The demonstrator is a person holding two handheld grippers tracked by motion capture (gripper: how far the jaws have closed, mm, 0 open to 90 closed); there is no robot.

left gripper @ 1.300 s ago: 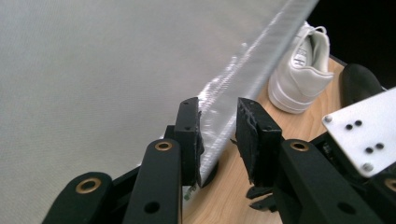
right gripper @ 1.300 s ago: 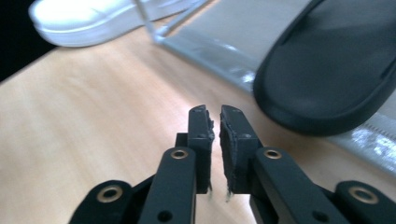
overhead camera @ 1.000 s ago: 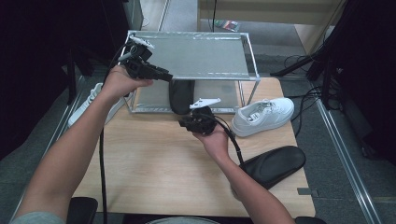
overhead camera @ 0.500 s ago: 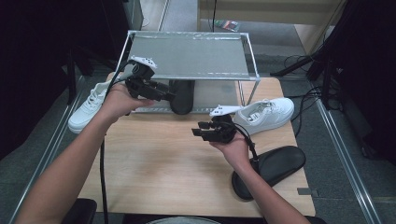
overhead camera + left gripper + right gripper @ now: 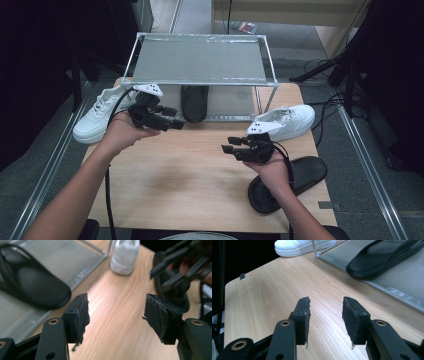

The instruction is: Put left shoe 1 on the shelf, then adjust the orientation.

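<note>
A black slipper (image 5: 194, 102) (image 5: 32, 287) (image 5: 384, 257) lies on the lower shelf of a metal rack (image 5: 200, 60). My left gripper (image 5: 176, 120) (image 5: 116, 317) hovers just left of the slipper, open, with nothing between its pads; its jaws have just been opening. My right gripper (image 5: 228, 148) (image 5: 325, 315) hangs over the bare wood in front of the rack, right of centre, open and empty; its jaws have also just been opening. The two grippers point toward each other.
One white sneaker (image 5: 100, 114) (image 5: 302, 246) lies left of the rack, another (image 5: 289, 121) (image 5: 125, 255) to its right. A second black slipper (image 5: 292, 181) rests at the table's front right. The wooden table (image 5: 175, 185) has free room in the middle.
My left hand came down from the rack's top left corner to its front left. My right hand drew back from the rack's front, toward the right. Both pairs of jaws stand wider.
</note>
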